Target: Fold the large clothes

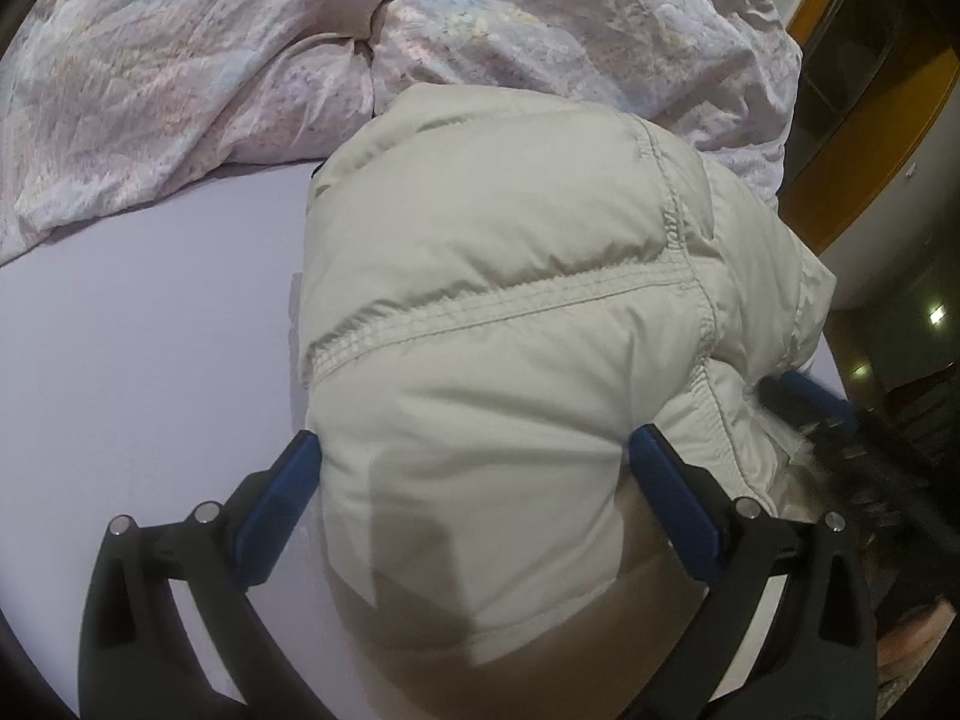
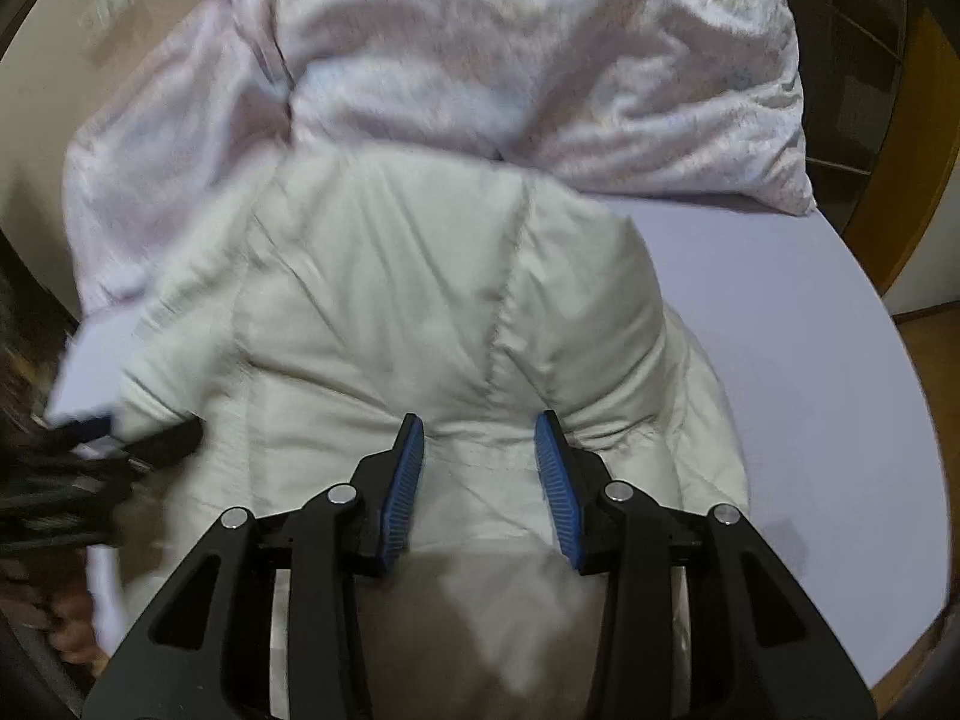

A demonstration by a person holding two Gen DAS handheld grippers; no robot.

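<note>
The cream puffer jacket (image 1: 510, 324) lay on the lavender bed sheet (image 1: 150, 330), already gathered into a thick, rounded bundle — so the folding looked well along, with perhaps a final tuck or flattening left. Your left tool (image 1: 474, 450) was spread wide, its blue pads straddling the near end of the bundle without pinching it. Your right tool (image 2: 480, 426) was partly spread over the padded fabric, touching or just above it — I cannot tell which — and gripping nothing. Beyond the jacket, a crumpled pale floral duvet (image 1: 180, 60) sat against its far edge.
</note>
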